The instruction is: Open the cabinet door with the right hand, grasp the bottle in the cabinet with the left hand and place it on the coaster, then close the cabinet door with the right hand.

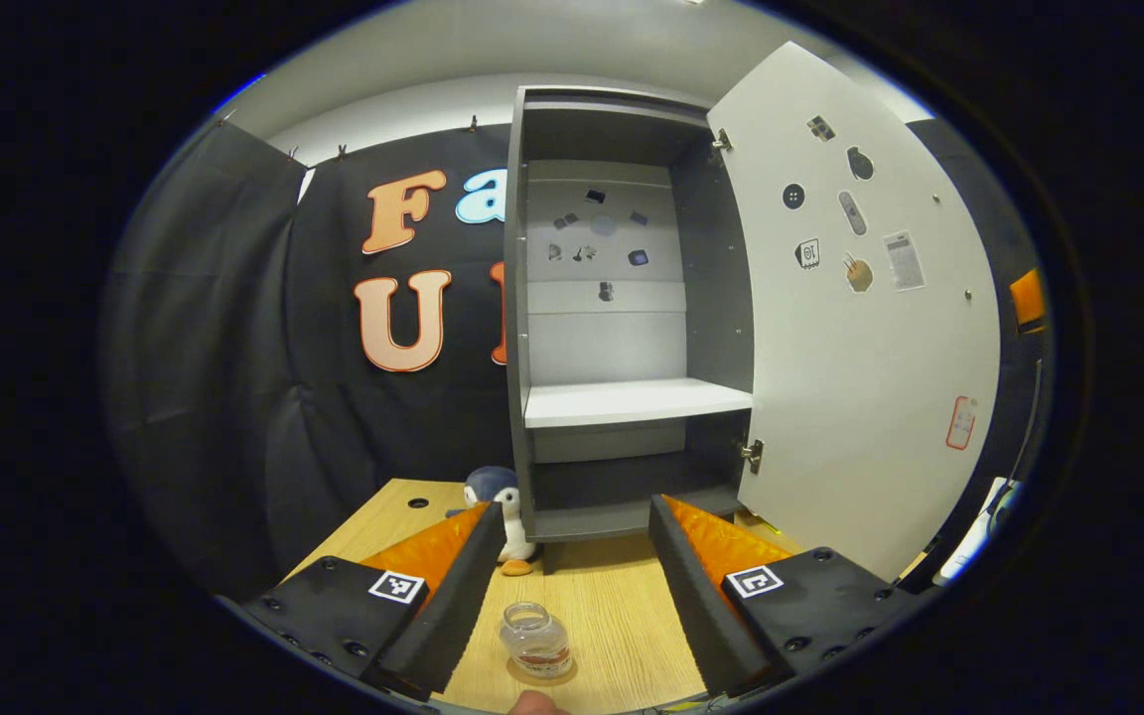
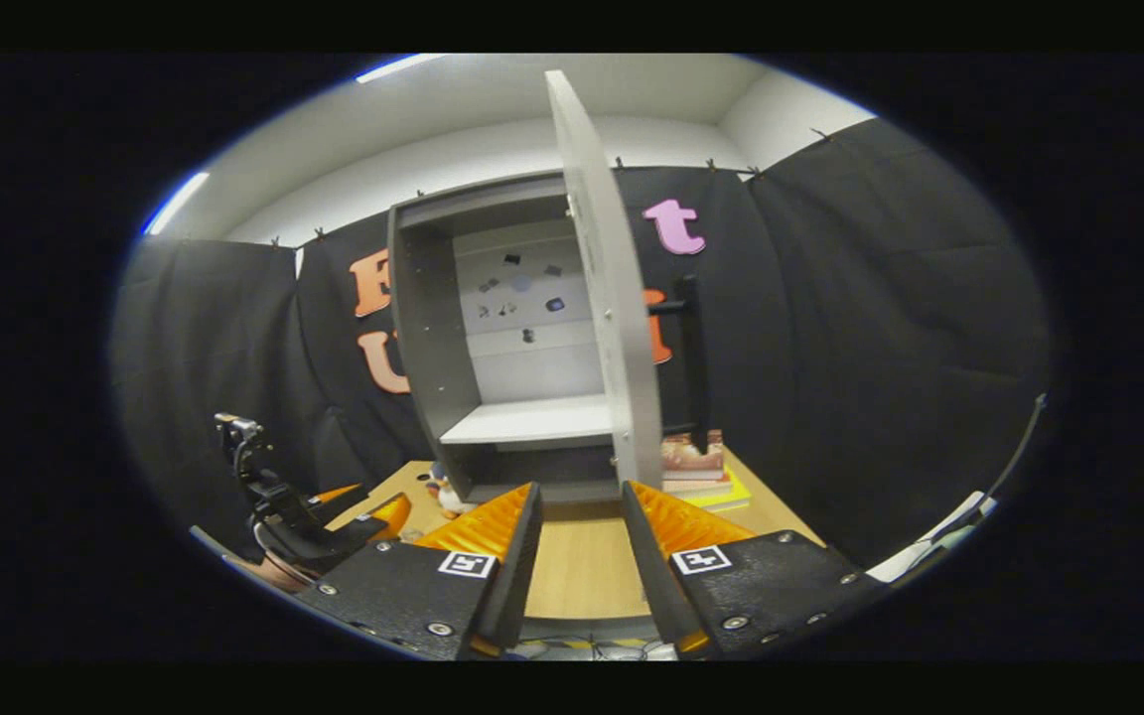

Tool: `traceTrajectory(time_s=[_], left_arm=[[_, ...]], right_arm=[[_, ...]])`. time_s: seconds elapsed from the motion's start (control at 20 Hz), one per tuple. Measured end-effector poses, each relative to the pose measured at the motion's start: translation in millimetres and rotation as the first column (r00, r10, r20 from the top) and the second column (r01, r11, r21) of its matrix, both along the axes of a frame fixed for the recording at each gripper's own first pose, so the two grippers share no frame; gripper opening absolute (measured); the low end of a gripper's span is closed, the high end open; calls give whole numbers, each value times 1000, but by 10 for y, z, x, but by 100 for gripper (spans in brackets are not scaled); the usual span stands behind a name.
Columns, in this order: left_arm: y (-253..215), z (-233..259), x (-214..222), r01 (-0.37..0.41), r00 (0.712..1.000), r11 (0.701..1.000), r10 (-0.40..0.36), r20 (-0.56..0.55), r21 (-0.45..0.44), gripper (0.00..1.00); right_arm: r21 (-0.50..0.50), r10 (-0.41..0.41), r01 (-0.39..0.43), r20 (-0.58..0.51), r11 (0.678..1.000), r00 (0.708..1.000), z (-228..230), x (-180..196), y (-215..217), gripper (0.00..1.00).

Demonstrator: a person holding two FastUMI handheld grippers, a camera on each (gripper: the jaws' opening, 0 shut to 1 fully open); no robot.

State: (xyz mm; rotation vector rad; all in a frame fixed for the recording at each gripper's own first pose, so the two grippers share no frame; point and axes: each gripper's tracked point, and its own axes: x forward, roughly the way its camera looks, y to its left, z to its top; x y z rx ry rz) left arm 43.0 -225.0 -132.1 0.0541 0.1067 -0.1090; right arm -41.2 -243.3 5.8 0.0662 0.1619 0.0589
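Nearest the left hand-held gripper (image 1: 567,596), the small clear glass bottle (image 1: 535,641) stands upright on a round brown coaster (image 1: 542,673) on the pale wooden surface (image 1: 612,606). It sits low between the two spread fingers, touching neither; the jaws gape wide and hold nothing. So the bottle looks delivered, and what is left, by my reading, is the door.

That falls to the right hand-held gripper (image 2: 577,541), also parted and empty. Just ahead of it, slightly right of its centre line, stands the free edge of the tall white cabinet door (image 2: 612,328), seen edge-on, its long axis vertical, swung well out from the grey cabinet (image 2: 433,328). The right one is clearly nearer the door; a push leftward from its outer face should swing it shut.

Farther back, the white shelf (image 1: 632,402) inside lies bare, and a small plush penguin (image 1: 502,497) sits by the cabinet's foot.
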Motion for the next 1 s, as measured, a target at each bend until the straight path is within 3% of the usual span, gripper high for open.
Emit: traceTrajectory(time_s=[0.3,0.35,0.45,0.5,0.6,0.65,0.7,1.0], left_arm=[[-55,83,-13,3,1000,1000,-3,-16,21,95],[-58,104,-26,0,1000,1000,0,-18,21,95],[-75,114,-53,1,1000,1000,0,-28,24,95],[-75,114,-63,-1,999,1000,2,-32,26,95],[-52,114,-73,-8,999,999,10,-40,31,95],[-36,112,-70,-13,999,999,15,-43,37,95],[-11,110,-71,-18,999,999,20,-46,42,95],[141,44,-50,-47,997,998,49,-58,43,95]], right_arm=[[42,-54,53,38,998,998,134,79,-583,54],[61,-47,45,44,997,998,113,140,-592,64],[82,-37,33,46,996,998,42,249,-632,46],[86,-30,27,38,996,999,-2,301,-649,56],[94,-14,10,33,995,999,-72,393,-633,57],[99,1,-4,34,995,999,-86,427,-594,66],[96,16,-20,34,995,999,-106,453,-547,58],[21,28,-29,60,999,998,-124,497,-365,57]])
